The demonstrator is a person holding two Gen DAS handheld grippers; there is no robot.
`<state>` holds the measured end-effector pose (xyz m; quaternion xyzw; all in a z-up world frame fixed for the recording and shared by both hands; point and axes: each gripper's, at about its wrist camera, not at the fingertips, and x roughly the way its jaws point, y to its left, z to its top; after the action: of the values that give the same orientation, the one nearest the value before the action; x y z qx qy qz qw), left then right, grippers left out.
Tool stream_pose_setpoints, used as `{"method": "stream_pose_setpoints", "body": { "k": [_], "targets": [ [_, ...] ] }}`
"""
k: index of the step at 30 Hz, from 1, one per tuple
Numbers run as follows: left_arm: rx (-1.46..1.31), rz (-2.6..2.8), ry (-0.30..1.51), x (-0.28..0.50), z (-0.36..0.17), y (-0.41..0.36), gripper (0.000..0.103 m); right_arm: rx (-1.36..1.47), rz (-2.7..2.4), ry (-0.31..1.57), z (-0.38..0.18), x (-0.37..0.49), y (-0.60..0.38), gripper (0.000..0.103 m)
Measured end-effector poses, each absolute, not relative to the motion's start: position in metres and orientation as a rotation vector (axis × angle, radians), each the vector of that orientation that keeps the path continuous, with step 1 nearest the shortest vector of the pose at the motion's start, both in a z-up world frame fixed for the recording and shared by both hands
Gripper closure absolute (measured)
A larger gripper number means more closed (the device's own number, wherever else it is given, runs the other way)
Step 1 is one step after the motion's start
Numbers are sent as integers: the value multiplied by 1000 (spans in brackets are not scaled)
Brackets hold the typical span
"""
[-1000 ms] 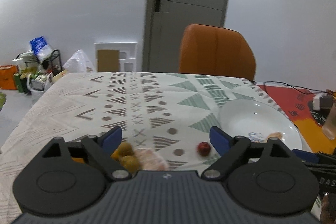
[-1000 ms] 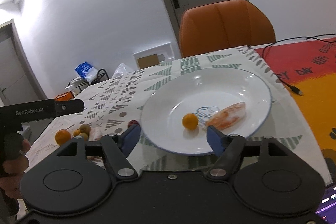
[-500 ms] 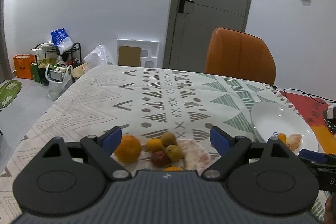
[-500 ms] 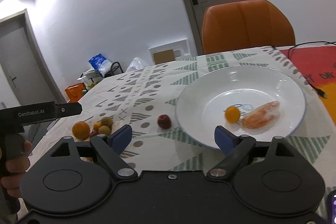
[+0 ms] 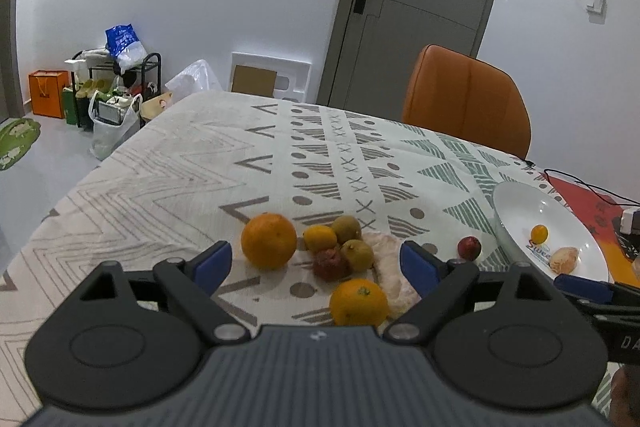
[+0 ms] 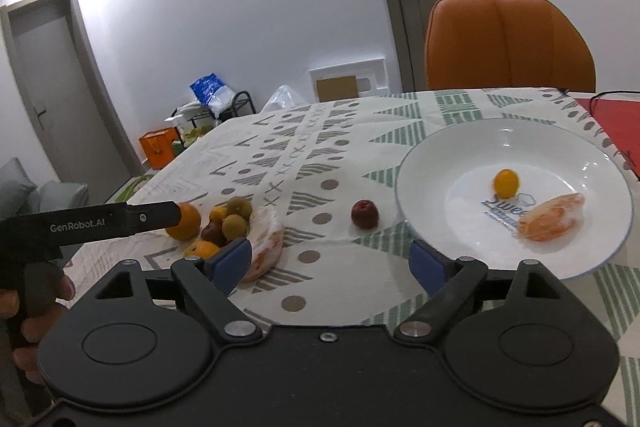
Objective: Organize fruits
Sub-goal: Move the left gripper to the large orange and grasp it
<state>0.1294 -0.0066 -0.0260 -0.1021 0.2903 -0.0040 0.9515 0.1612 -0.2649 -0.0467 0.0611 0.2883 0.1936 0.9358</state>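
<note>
A cluster of fruit lies on the patterned tablecloth: a big orange (image 5: 269, 241), a smaller orange (image 5: 359, 302), a small yellow fruit (image 5: 319, 237), two greenish-brown fruits (image 5: 357, 254) and a dark red one (image 5: 330, 264), beside a wrapped peeled fruit (image 5: 390, 269). My left gripper (image 5: 315, 265) is open and empty just above and short of this cluster. A small red fruit (image 6: 364, 213) lies alone left of the white plate (image 6: 432, 163), which holds a small orange fruit (image 6: 506, 182) and a wrapped peeled piece (image 6: 552, 217). My right gripper (image 6: 330, 265) is open and empty, near the red fruit.
An orange chair (image 5: 466, 99) stands at the table's far side. A red and orange mat (image 5: 580, 193) with a black cable lies at the right. Bags and a rack (image 5: 116, 87) stand on the floor at the left, by a grey door (image 5: 420, 7).
My left gripper has swung left and back, so the fruit cluster is now in front of it. My right gripper has swung left from the plate toward the red fruit.
</note>
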Motion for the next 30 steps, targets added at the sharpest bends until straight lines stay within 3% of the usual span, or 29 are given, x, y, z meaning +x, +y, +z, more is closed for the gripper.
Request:
{"method": "stream_pose_setpoints", "body": {
  "k": [13, 25, 30],
  "targets": [
    [-275, -34, 630, 126, -39, 6, 18, 67, 440, 610, -54, 167, -241, 13],
    [-260, -108, 663, 138, -50, -11, 34, 51, 464, 608, -54, 171, -239, 20],
    [-263, -131, 703, 147, -59, -18, 50, 65, 457, 619, -59, 174, -243, 25]
  ]
}}
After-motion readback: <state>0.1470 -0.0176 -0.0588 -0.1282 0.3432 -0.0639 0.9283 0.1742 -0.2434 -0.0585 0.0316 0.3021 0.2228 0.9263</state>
